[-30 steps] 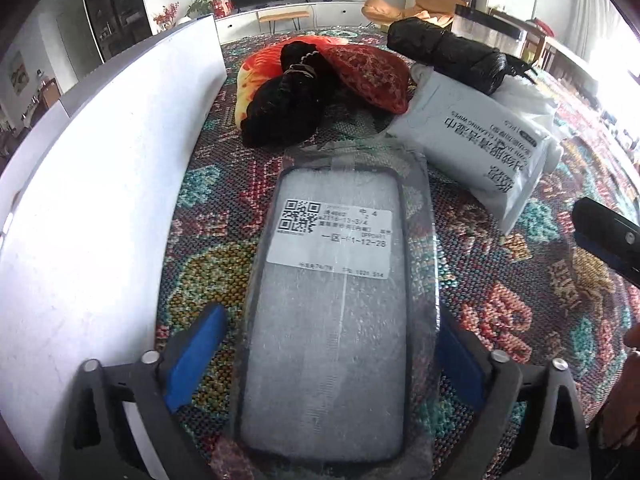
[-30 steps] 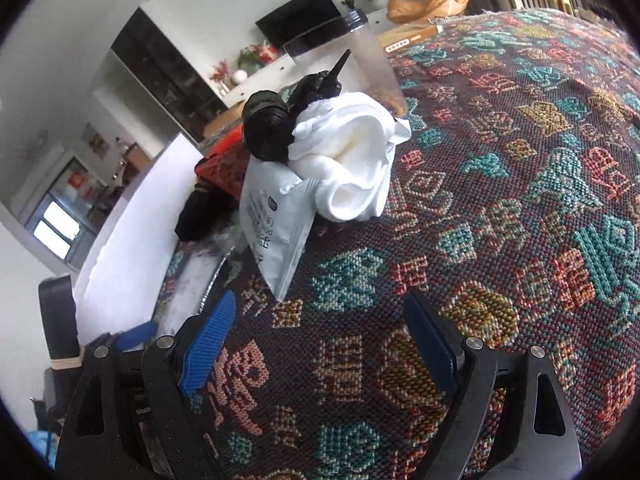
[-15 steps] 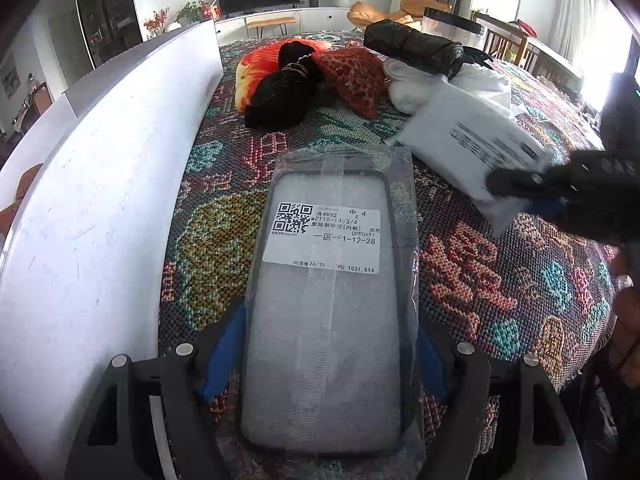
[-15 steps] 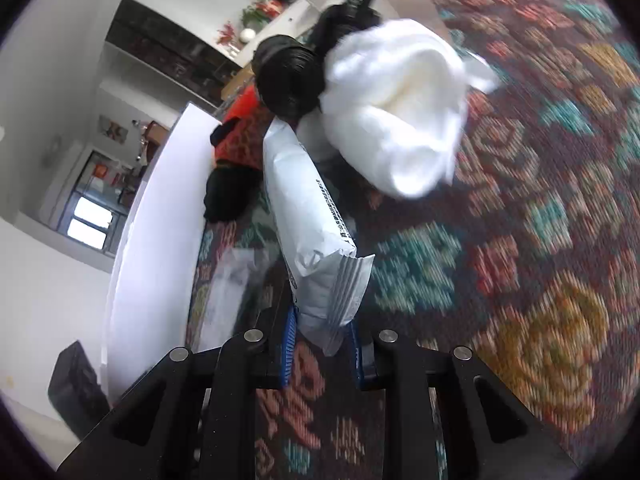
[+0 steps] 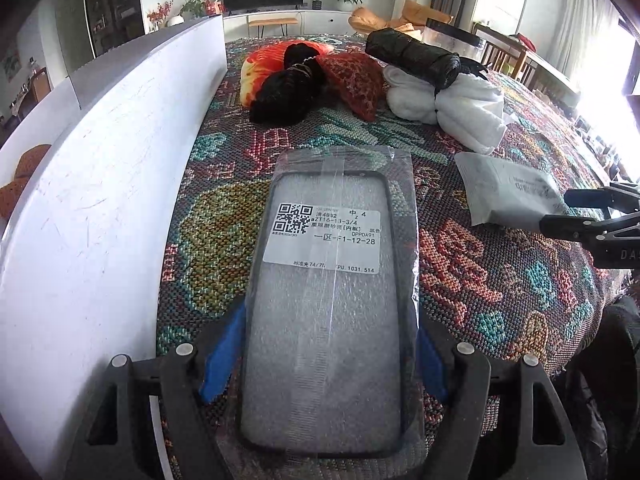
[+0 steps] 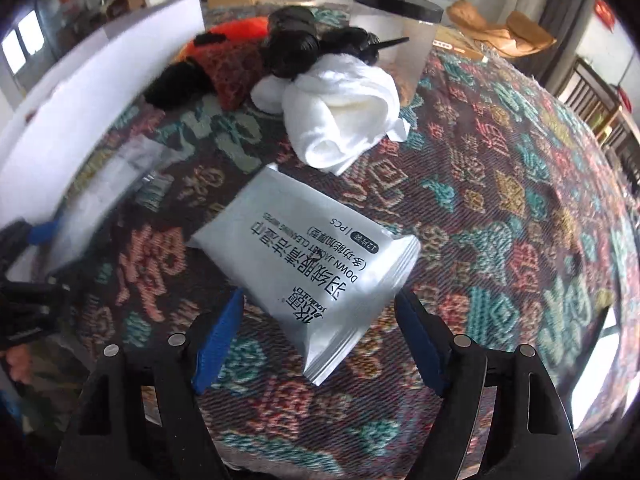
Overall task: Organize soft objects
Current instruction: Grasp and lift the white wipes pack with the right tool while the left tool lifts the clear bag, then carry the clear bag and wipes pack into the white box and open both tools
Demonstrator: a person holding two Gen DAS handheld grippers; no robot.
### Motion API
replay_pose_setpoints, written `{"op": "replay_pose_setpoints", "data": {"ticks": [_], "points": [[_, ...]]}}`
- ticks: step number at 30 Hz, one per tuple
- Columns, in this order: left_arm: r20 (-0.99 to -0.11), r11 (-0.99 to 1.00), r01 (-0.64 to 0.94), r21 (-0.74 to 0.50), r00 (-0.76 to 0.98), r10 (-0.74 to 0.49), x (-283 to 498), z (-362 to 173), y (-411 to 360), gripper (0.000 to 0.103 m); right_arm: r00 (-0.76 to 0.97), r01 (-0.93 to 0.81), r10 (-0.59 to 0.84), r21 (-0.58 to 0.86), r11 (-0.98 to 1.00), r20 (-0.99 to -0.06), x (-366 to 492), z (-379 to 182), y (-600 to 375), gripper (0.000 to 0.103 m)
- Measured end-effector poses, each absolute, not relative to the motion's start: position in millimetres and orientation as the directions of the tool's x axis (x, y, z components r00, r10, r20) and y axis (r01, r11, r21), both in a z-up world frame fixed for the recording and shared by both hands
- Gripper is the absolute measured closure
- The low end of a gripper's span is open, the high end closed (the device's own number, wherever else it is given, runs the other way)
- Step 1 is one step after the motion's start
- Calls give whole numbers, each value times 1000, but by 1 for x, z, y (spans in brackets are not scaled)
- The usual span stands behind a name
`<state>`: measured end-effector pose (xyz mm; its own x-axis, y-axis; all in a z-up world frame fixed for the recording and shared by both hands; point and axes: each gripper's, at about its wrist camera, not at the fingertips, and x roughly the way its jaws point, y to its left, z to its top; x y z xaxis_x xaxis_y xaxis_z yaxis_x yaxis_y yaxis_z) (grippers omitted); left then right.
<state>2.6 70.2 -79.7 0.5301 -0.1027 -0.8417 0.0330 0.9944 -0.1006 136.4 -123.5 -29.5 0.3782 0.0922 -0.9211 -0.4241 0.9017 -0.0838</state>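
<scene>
My left gripper [image 5: 326, 356] is shut on a phone case in a clear bag [image 5: 328, 292], holding it by its near end over the patterned tablecloth. My right gripper [image 6: 316, 340] is open around the near end of a silver wipes pack [image 6: 312, 268] that lies flat on the cloth; the pack [image 5: 508, 192] and the right gripper [image 5: 588, 216] also show at the right of the left wrist view. Behind lie a white towel [image 6: 340, 116], a black roll [image 5: 412, 58], a red cushion [image 5: 352, 80] and a black soft bundle [image 5: 284, 92].
A white board [image 5: 100, 200] stands along the left edge of the table. A clear container with a black rim [image 6: 396, 28] stands behind the towel. The table's front edge [image 5: 592, 332] is near my grippers. Chairs stand at the far right.
My left gripper closed on the bagged phone case and drew it back. My right gripper had pinched the wipes pack, pulled it away from the towel, and now stands open around it.
</scene>
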Motion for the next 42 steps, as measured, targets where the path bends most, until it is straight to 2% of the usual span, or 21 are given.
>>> {"op": "replay_pose_setpoints", "data": {"ticks": [3,5,10,13,15,17,21,23,30,33,36,39,41,42], "points": [[-841,993,28,-113,529,-111,0,-80,76,28,274,-375,137,25,927,-952,144,-33,-159,23],[-839,994,33,-101,534,-103,0,-81,73,28,274,-350,158,54,935,-949,133,-30,-184,23],[-835,992,54,-114,536,-125,0,-80,66,28,364,-663,122,-165,730,-924,123,-19,-142,23],[-834,988,59,-145,530,-154,-3,-78,67,28,311,-742,109,-170,649,-944,134,-40,-116,23],[-835,986,57,-156,526,-163,-5,-77,69,28,253,-754,124,-115,647,-960,154,-55,-109,18],[-834,983,54,-173,522,-176,-7,-75,71,28,192,-737,170,-28,675,-966,172,-65,-110,18],[-818,974,60,-220,532,-218,-11,-63,75,28,188,-628,183,25,778,-965,181,-59,-128,33],[-801,966,75,-248,545,-248,-13,-53,73,28,199,-554,201,59,831,-959,172,-47,-143,34],[-706,921,104,-376,611,-357,-21,7,89,28,248,-372,511,406,835,-823,152,8,-173,34],[-664,937,59,-346,690,-289,-30,43,125,28,254,-368,631,530,764,-733,146,36,-142,34],[-646,969,-54,-241,754,-118,-44,68,176,28,207,-405,745,638,655,-634,153,66,-94,34],[-657,967,-208,-145,751,63,-55,73,230,27,137,-466,818,693,551,-558,151,92,-24,32],[-682,948,-310,-71,708,180,-58,64,261,14,112,-492,846,711,502,-521,129,99,24,27],[-699,937,-348,-40,679,223,-58,57,273,1,99,-498,856,720,484,-507,125,101,44,17]]}}
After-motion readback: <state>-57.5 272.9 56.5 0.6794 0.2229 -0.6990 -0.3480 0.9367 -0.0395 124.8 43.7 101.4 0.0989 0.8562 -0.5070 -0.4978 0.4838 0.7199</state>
